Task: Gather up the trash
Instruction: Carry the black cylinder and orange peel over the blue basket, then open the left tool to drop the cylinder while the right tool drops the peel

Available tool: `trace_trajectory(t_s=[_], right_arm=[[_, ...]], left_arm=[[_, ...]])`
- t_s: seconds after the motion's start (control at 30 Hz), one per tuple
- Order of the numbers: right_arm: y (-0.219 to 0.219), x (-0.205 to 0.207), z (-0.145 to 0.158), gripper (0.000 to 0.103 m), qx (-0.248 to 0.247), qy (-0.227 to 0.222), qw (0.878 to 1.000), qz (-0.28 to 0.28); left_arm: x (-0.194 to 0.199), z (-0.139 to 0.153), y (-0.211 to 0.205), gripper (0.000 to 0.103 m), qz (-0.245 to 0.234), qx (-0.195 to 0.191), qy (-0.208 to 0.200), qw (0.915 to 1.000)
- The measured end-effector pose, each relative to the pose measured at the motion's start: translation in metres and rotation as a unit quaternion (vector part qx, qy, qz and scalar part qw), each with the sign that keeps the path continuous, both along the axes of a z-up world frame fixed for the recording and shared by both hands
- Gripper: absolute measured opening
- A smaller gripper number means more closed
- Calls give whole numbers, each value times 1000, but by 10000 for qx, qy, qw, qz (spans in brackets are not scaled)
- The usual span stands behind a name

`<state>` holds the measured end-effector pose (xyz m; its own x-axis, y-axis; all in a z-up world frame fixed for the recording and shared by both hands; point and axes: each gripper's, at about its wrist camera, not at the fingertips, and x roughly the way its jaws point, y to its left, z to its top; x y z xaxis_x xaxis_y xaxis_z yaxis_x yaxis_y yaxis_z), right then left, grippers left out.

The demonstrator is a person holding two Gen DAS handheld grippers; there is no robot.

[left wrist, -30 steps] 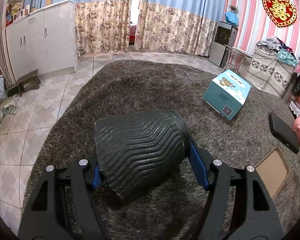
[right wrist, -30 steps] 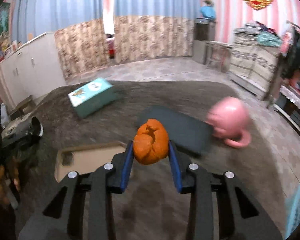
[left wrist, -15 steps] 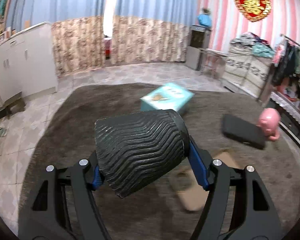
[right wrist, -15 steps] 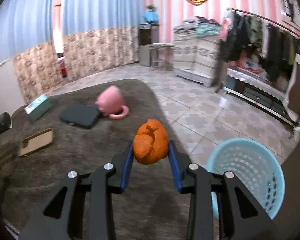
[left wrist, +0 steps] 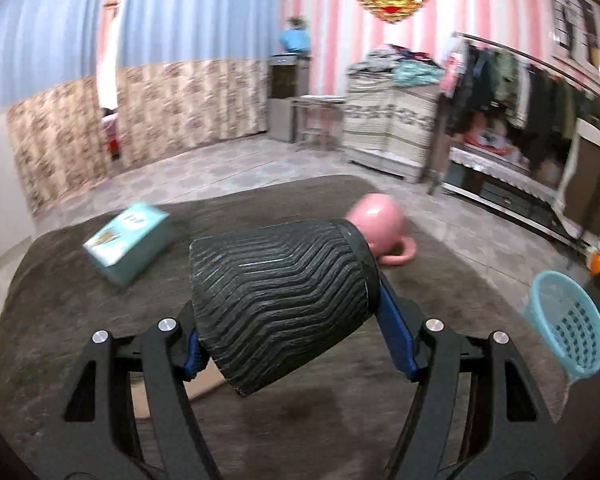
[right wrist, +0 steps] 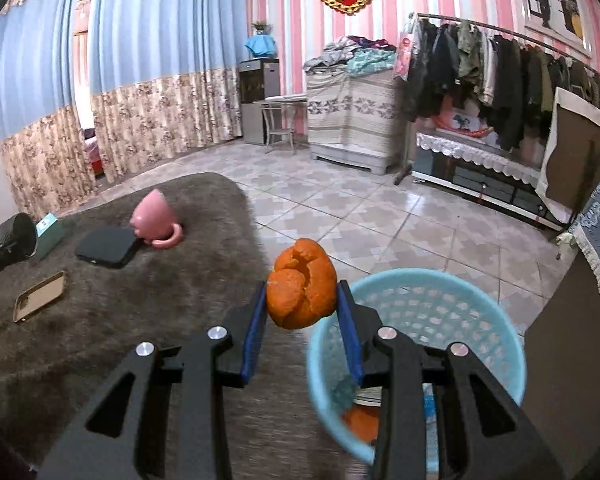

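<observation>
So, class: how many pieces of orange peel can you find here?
2: one orange peel in the right gripper, another peel inside the blue basket. More may be hidden.

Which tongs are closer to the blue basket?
Right. The right tongs, holding orange peel, are at the blue basket's near rim. The left tongs, holding a black cup, are back over the rug.

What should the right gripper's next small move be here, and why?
Probably ease the right gripper forward over the blue basket before opening: its orange peel hangs at the near rim, partly over the rug.
</observation>
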<state>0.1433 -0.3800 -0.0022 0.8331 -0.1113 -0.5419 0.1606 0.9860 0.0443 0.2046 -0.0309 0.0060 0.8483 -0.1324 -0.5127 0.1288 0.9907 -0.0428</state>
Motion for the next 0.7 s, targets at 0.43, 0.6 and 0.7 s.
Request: trace_trajectory(t_s=[0.43, 0.6, 0.7], right_arm=[[-85, -19, -6, 35, -32, -64, 9954, -952], [-114, -22, -20, 35, 180, 57, 9919, -1255], [-124, -21, -31, 35, 344, 153, 9902, -1348]], left_arm=[[-16, -7, -147, 68, -1451, -40, 45, 9894], [-18, -15, -206, 68, -1989, -49, 178, 9798], [-22, -17, -235, 68, -2234, 2, 146, 9746]])
